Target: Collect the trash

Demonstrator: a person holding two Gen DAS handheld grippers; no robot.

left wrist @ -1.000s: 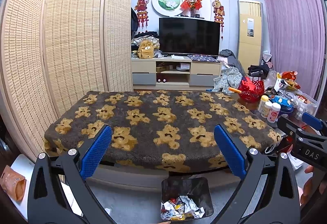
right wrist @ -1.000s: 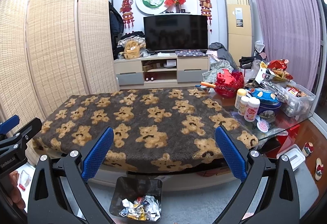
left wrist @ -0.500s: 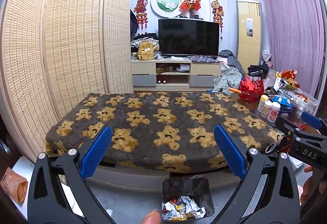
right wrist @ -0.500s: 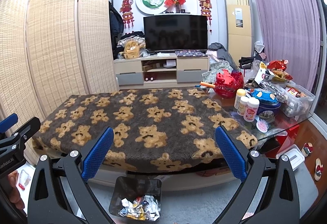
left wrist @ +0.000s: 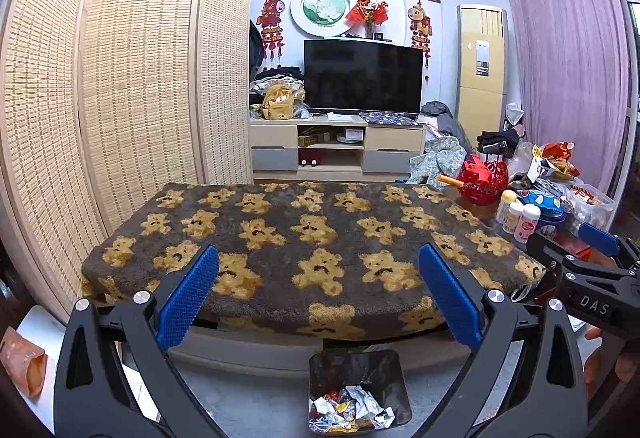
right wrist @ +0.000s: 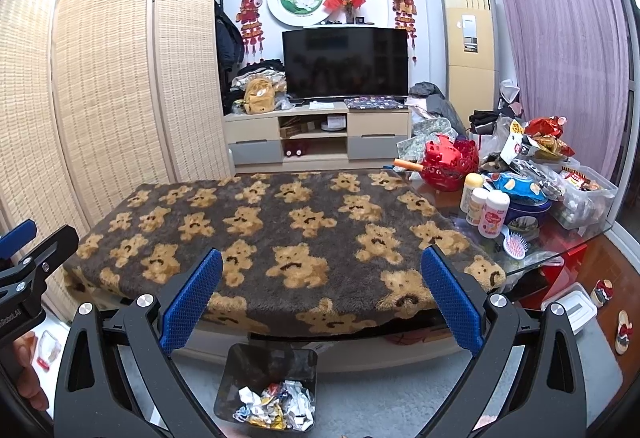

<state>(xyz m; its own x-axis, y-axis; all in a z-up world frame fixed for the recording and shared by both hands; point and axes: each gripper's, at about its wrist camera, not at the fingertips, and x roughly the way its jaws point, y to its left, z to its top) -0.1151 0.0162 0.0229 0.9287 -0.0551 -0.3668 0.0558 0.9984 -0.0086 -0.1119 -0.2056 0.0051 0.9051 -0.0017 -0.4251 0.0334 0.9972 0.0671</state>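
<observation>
Below the near edge of the bear-print bench (left wrist: 320, 238), on the floor, sits the bin (left wrist: 358, 362) of crumpled trash (right wrist: 276, 404), while you hold your left tool (left wrist: 318, 298) and right tool (right wrist: 320, 298) level above it, side by side, both spread wide and empty.

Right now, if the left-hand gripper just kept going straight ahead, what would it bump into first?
Probably the near edge of the dark fluffy teddy-bear blanket on the table; the open left gripper points there, though depth is hard to judge.
</observation>
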